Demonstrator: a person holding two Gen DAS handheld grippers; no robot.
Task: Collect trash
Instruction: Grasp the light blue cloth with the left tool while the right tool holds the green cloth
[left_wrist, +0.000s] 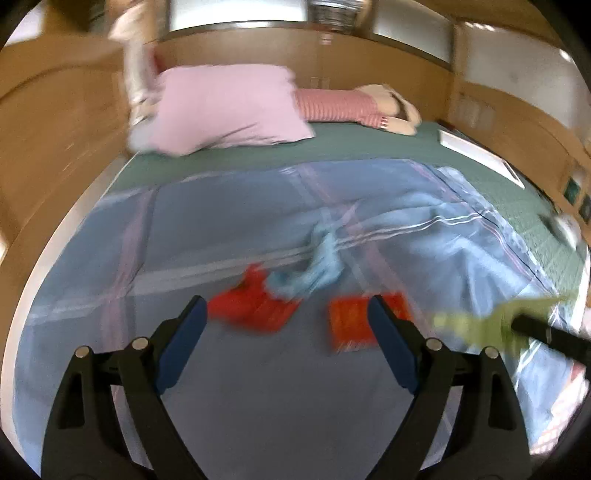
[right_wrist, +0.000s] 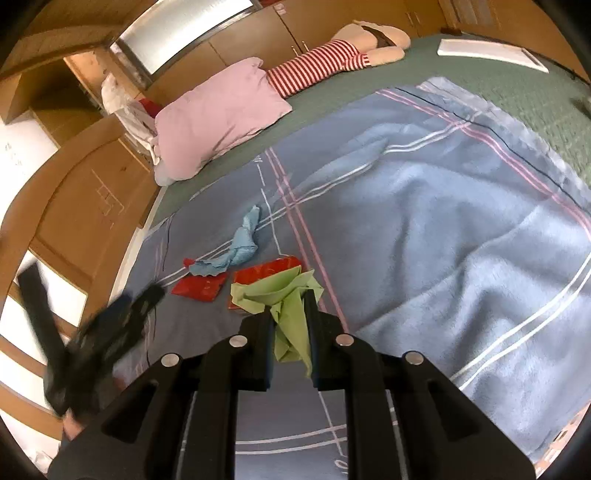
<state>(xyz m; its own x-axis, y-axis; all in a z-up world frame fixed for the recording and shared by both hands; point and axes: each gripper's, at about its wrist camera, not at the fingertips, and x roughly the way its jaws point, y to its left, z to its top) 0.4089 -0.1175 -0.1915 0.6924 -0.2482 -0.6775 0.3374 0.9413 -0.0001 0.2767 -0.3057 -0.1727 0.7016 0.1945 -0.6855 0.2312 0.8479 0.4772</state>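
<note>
Right tongs (right_wrist: 289, 314) clamped on crumpled green paper (right_wrist: 288, 295), left tongs (left_wrist: 286, 325) spread wide, empty

The near part of the blanket (right_wrist: 424, 229) lies bare toward the bed's right edge. Near the left edge, two red wrappers (right_wrist: 199, 286) and a blue tissue (right_wrist: 240, 247) obstruct passage. A pink pillow (right_wrist: 218, 118) blocks the far left corner.
</note>
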